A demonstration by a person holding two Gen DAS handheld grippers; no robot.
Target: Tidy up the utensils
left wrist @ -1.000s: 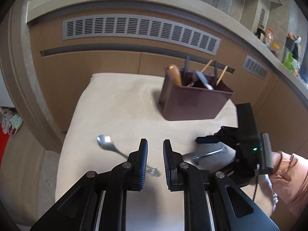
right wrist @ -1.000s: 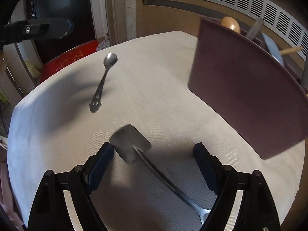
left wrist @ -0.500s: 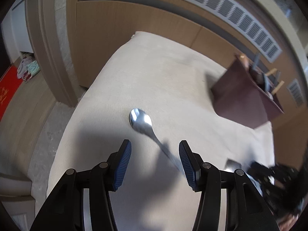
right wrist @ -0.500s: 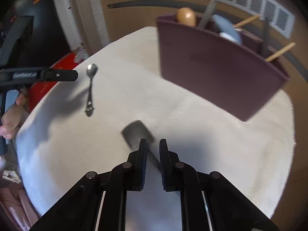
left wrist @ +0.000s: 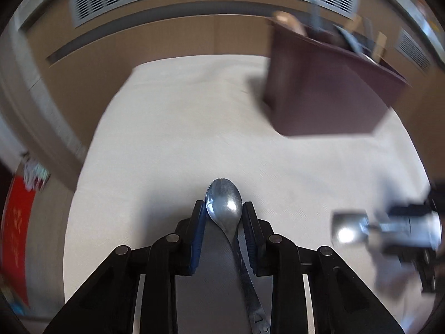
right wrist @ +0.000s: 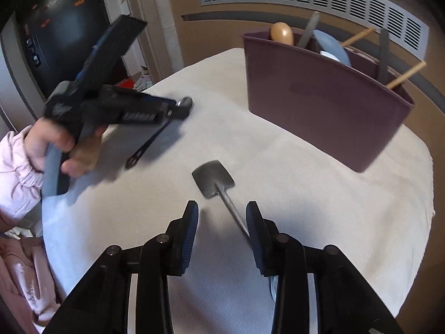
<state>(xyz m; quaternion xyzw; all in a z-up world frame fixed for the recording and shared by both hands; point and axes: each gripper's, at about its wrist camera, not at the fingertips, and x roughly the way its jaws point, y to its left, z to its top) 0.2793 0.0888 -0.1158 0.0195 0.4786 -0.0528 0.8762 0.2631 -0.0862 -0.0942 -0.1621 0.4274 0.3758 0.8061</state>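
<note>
On the cloth-covered table (right wrist: 319, 222) one maroon bin (right wrist: 328, 103) holds six or so upright utensils, seemingly the destination, while the left gripper (left wrist: 224, 217) clamps one spoon (left wrist: 224, 203) and the right gripper (right wrist: 222, 222), spread, straddles one small spatula (right wrist: 212, 178).

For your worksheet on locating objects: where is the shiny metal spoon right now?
In the left wrist view, the shiny metal spoon sits bottom centre, its bowl between the left gripper's jaws, above the white tablecloth.
</note>
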